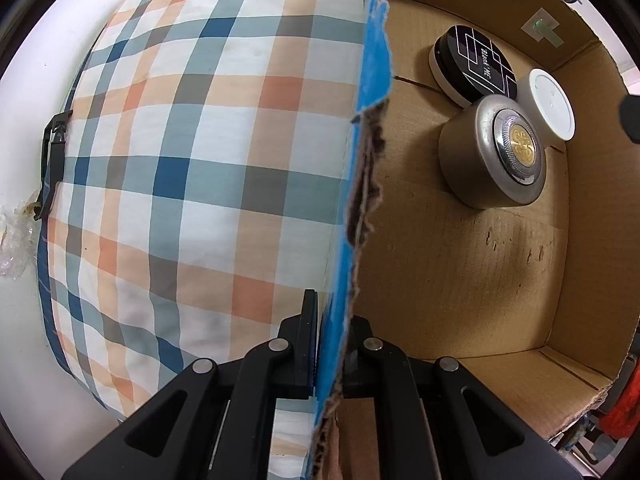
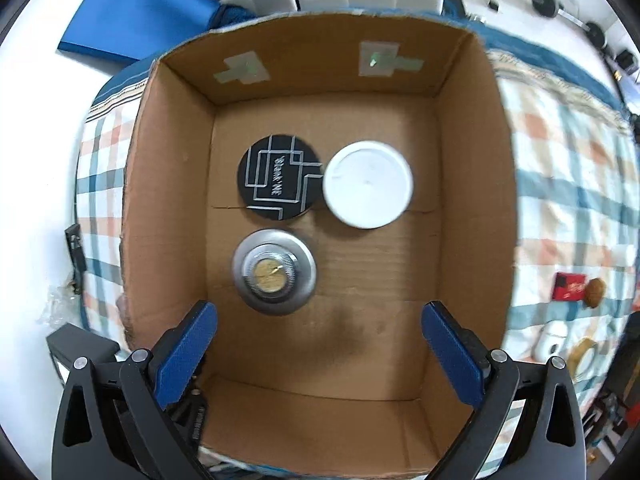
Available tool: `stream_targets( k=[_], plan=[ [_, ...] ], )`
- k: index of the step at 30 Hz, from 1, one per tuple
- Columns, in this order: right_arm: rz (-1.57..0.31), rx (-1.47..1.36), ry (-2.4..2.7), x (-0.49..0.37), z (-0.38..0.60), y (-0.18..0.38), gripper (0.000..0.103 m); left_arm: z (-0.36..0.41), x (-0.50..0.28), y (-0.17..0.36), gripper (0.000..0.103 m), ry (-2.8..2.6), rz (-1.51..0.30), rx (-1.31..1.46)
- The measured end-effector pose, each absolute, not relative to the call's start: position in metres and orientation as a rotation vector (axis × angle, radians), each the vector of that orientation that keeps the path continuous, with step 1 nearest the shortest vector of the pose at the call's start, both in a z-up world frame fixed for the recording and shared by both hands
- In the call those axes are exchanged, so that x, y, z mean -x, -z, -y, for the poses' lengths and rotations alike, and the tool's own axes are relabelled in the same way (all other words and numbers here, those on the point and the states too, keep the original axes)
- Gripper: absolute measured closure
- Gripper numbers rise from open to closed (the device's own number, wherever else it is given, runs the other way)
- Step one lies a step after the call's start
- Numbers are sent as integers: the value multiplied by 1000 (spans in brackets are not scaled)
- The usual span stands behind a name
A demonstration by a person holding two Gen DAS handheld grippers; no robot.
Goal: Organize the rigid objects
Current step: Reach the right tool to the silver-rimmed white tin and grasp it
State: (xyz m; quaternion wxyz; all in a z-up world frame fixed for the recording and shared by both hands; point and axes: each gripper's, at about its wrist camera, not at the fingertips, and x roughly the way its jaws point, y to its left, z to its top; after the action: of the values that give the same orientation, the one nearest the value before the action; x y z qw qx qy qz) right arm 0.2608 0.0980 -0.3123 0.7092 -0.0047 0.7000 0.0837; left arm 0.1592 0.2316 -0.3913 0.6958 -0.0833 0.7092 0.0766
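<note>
Right gripper (image 2: pixel 318 354) spread, cardboard box (image 2: pixel 168 184), plaid cloth (image 1: pixel 208 152)

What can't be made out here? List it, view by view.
- Left wrist view: the box wall in the shut left gripper cuts the scene in two.
- Right wrist view: the black tin lettering is blurred.
- Right wrist view: the items on the cloth are too small to name.

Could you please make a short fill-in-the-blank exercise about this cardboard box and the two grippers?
1. The cardboard box holds ___ round containers.
2. The left gripper is shut on the box's ___.
3. The right gripper above the box is ___.

Missing words: three; wall; open
</note>
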Motion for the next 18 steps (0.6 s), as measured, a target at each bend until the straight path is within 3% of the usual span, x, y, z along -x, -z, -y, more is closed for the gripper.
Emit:
stream_targets(
  k=[18],
  plan=[
    [-1397,33,-203,-206,-82,248,0,-227,-163,389,98,-175,-1584,175]
  ],
)
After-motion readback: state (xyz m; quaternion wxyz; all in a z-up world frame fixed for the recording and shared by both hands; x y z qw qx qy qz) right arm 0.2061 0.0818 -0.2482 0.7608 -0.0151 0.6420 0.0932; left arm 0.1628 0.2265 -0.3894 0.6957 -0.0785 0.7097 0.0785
